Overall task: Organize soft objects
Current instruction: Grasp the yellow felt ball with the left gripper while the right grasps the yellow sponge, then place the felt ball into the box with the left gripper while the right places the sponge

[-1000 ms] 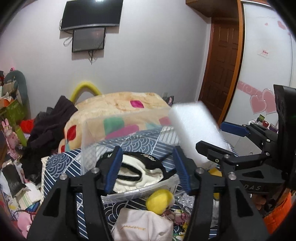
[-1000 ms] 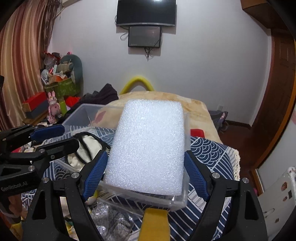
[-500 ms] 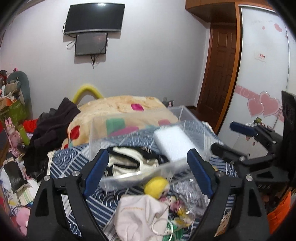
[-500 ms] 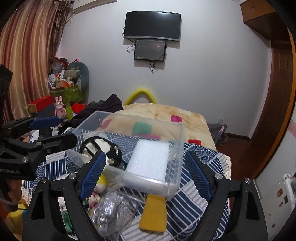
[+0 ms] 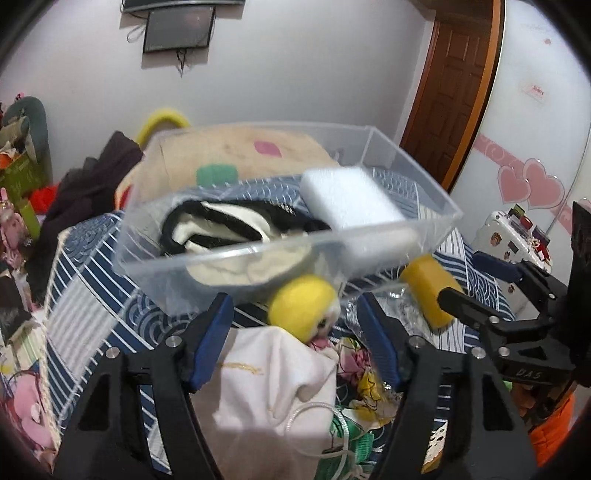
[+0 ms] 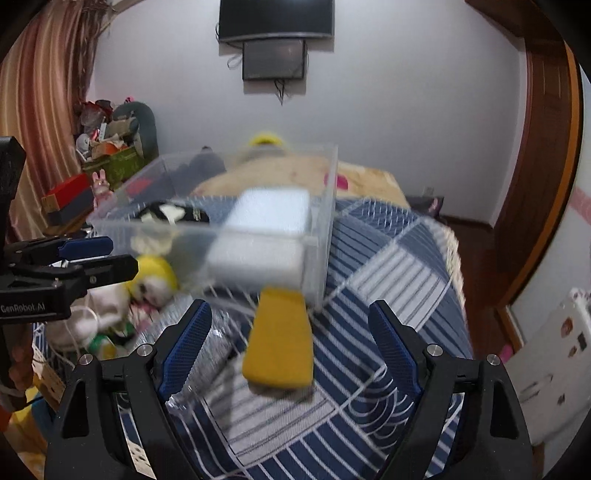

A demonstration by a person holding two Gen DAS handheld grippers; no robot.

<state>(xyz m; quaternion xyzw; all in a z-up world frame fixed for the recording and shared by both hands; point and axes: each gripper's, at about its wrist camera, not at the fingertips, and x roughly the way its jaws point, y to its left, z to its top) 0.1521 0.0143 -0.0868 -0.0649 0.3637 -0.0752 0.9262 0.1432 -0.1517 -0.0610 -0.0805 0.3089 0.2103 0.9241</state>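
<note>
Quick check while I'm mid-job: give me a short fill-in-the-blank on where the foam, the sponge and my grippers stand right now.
1. The white foam block lies inside the clear ____.
2. The yellow sponge lies on the striped ____, outside the bin.
3. The right gripper is ____ and holds nothing.
4. The left gripper is open, with a yellow plush ____ just ahead of it.

Missing words: bin; blanket; open; toy

Pretty cluttered bedroom: plain pale wall (image 6: 406, 110) straight ahead of the gripper with a dark TV (image 6: 276, 17) mounted up high and a smaller screen (image 6: 274, 59) right under it, wires dangling. Off to the right there's a dark wooden door (image 5: 448, 103) and a white wardrobe panel with pink hearts (image 5: 528, 182). Striped reddish curtains (image 6: 44, 110) hang far left, and the bed (image 6: 388, 266) below has a blue-and-white patterned cover.
</note>
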